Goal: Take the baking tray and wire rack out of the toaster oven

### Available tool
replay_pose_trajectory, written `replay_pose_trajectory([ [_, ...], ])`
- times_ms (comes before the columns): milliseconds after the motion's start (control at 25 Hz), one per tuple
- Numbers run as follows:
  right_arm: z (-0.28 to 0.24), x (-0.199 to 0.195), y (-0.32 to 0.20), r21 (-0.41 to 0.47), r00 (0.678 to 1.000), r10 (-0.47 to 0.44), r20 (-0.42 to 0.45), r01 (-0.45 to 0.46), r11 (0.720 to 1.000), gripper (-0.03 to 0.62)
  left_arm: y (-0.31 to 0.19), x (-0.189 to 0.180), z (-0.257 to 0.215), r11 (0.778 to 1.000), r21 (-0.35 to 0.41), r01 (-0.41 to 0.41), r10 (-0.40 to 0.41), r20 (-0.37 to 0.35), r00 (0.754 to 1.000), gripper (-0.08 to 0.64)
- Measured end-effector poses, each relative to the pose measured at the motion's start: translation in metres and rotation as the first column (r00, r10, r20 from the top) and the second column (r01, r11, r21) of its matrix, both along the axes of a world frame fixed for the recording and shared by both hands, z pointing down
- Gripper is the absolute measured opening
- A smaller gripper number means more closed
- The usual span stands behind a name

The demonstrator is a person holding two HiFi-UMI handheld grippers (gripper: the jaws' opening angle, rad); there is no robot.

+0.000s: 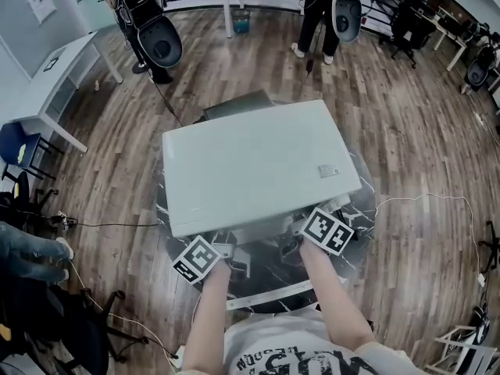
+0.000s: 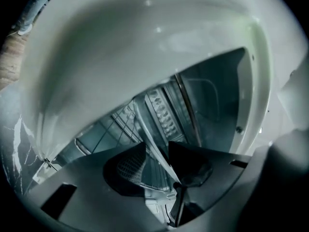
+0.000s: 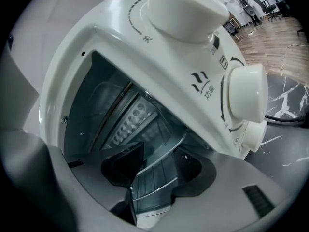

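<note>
The white toaster oven (image 1: pixel 254 162) stands on a dark marble table (image 1: pixel 367 201), its door (image 1: pixel 262 287) folded down toward me. Both grippers reach into its mouth; from the head view only their marker cubes (image 1: pixel 197 258) (image 1: pixel 328 231) show. In the left gripper view the baking tray's thin rim (image 2: pixel 153 148) runs between the jaws of my left gripper (image 2: pixel 157 151), with a gap beside it, and the wire rack (image 2: pixel 126 122) lies behind. My right gripper (image 3: pixel 161 151) is open around the tray's front edge (image 3: pixel 150 180), not pressing on it.
The oven's round knobs (image 3: pixel 246 98) sit just right of the right gripper. A power cable (image 1: pixel 422 198) trails over the wooden floor. A white desk (image 1: pixel 55 84) stands at the left, office chairs (image 1: pixel 160 41) and a standing person (image 1: pixel 316 14) at the back.
</note>
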State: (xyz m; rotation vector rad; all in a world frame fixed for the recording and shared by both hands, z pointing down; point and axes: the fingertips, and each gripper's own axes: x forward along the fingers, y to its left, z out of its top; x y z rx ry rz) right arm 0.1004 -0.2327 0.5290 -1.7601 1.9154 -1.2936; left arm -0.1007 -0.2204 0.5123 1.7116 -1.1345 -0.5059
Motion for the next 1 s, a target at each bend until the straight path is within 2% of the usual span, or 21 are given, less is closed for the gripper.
replay_pose_trajectory([
  [520,-0.002,0.004,0.018,-0.006,1.0,-0.011,-0.012,0.011,1.0,0.173,0.019,0.005,-0.001,0.999,-0.025,-0.04,0.04,-0.017,0.999,0.135],
  [1000,0.001,0.01,0.055,0.0,0.999,-0.012,0.034,0.012,1.0,0.164,0.052,0.01,0.001,0.998,-0.03,-0.057,0.056,-0.026,0.998,0.127],
])
